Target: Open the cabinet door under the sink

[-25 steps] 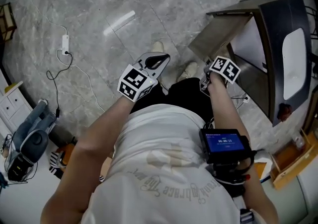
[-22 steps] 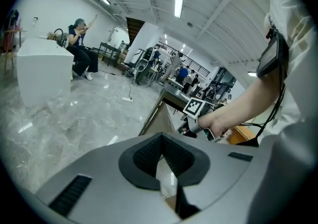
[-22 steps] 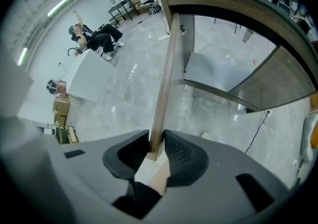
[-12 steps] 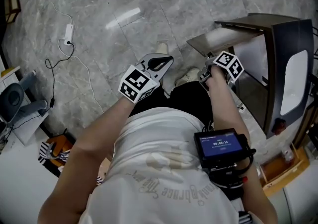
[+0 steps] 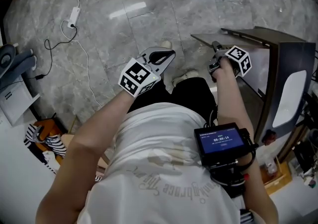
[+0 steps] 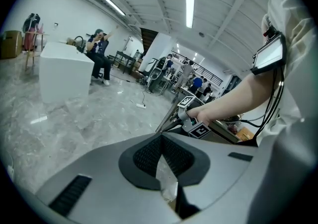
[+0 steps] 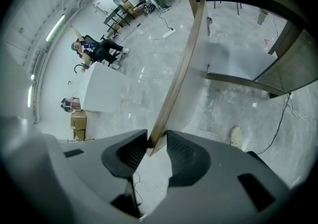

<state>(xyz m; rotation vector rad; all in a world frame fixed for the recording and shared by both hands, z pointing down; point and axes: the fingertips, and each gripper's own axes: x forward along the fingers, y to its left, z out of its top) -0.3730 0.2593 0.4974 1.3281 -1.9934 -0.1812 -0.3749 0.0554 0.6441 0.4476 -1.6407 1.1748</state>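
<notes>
The dark vanity cabinet point(image 5: 293, 54) with a white sink point(image 5: 289, 96) stands at the right of the head view. Its brown door point(image 5: 233, 38) is swung open toward the floor side. My right gripper point(image 5: 215, 51) is at the door's free edge. In the right gripper view the door's edge point(image 7: 181, 69) runs down between the jaws of that gripper point(image 7: 156, 141), with a gap beside the right pad. These jaws have just been opening. My left gripper point(image 5: 161, 59) hovers over the floor, left of the door, shut and empty point(image 6: 160, 156).
A power strip with a cable point(image 5: 73, 17) lies on the marble floor at the upper left. The person's shoes point(image 5: 186, 75) are below the grippers. A striped bag point(image 5: 42, 138) sits at the lower left. A white box point(image 6: 64, 76) and people are farther off.
The right gripper has moved right along with the door's edge, and the door now stands wider open. The left gripper has shifted a little and stays shut.
</notes>
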